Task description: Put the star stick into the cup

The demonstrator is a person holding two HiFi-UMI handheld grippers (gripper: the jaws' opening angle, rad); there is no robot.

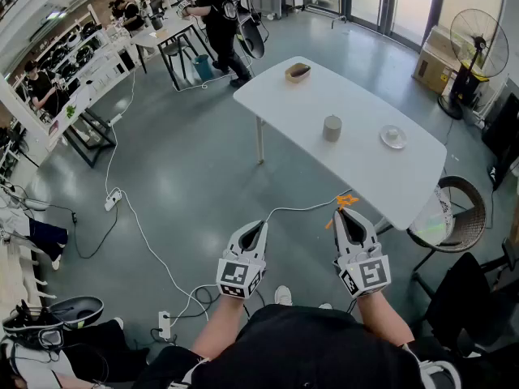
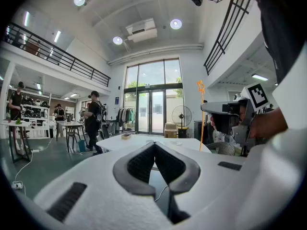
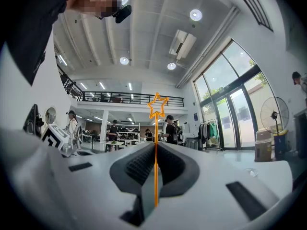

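Note:
The star stick, a thin orange rod topped by a star outline, stands upright between the jaws of my right gripper, which is shut on it. In the head view the star pokes out past the right gripper, low over the floor and short of the table. The grey cup stands upright near the middle of the white table. My left gripper is level with the right one, jaws shut and holding nothing. From the left gripper view the stick rises at the right.
A wooden bowl sits at the table's far end and a small white dish lies right of the cup. A wicker chair stands by the table's near corner. Cables and a power strip trail over the floor. A person stands beyond the table, and a fan at far right.

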